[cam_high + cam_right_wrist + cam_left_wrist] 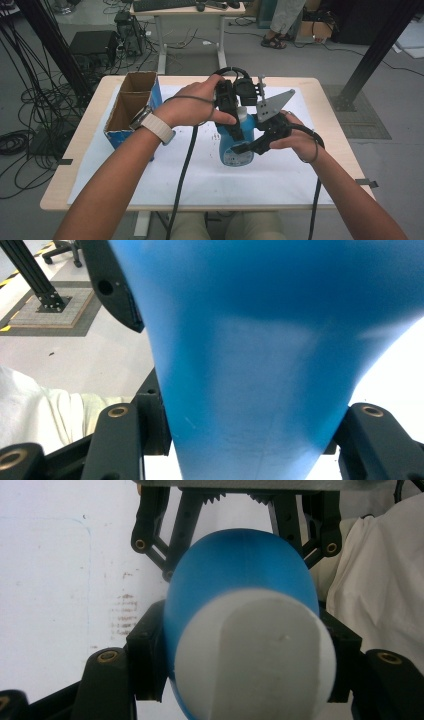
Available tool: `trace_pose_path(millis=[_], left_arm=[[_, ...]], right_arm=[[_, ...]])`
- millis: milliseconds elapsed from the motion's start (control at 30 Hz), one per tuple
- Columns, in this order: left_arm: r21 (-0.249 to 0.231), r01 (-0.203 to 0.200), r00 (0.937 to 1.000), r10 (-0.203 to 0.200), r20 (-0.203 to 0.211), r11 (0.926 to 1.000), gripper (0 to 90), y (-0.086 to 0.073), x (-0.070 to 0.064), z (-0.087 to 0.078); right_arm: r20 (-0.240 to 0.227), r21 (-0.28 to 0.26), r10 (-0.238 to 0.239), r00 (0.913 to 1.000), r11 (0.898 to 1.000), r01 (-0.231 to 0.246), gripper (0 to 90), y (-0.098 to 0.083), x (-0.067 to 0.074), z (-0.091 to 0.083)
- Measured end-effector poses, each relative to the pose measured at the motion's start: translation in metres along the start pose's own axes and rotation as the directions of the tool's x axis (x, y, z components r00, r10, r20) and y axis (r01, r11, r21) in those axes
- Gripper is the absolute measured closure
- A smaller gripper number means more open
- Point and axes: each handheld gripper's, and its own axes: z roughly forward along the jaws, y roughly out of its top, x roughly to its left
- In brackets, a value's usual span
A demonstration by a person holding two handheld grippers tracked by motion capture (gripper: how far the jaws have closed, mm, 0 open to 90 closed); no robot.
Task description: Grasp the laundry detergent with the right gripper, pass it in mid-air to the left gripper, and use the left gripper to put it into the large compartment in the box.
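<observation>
High view: a blue bottle (236,145) stands upright on the white sheet (150,175) that covers the table (80,150), near the middle of the sheet. The left gripper (234,127) comes at the bottle from above and holds it at the top, around the white cap (242,113). The right gripper (245,146) comes in from the bottle's right side and clamps the blue body lower down. A round label (231,157) with dark print sits low on the bottle's front; the print is too small to read. A cardboard box (131,107) with two open compartments and a blue outer face stands well to the left of the bottle, at the sheet's left edge; no writing on it can be made out. A grey three-cornered plate (272,106) rises from the right gripper, just right of the bottle's top. Left gripper view: the bottle (240,570) is seen from above, white cap (255,655) nearest the camera, and both black jaws press against the bottle's sides just under the cap, so the jaws are closed on the bottle. Beyond the bottle lies the white sheet (60,580), marked with faint brown smudges to the bottle's left. Right gripper view: the blue body (260,350) stands between the two jaws, which bear on it from both sides, gripping it. No brand name shows on the blue surface here.
</observation>
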Motion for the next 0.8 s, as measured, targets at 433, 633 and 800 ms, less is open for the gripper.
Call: trace_pose_path(millis=[433,633,800], left_arm=[[0.001,0.001,1.0000,-0.001,0.002,1.0000,37.4,-0.0001,0.0000,0.0002],[-0.003,0.014,0.9999,-0.014,-0.002,0.9999,37.4,-0.0008,-0.0010,0.0003],[0.002,0.013,0.9999,-0.013,-0.001,0.9999,37.5,-0.0008,-0.0009,0.0004]], right_arm=[[-0.001,0.001,0.001,1.0000,1.000,-0.001,43.2,-0.0001,0.0000,0.0001],[0.000,0.004,0.004,1.0000,1.000,-0.004,43.1,0.0000,0.0003,0.0001],[-0.001,0.006,0.004,1.0000,1.000,-0.004,43.1,0.0000,0.0003,0.0004]])
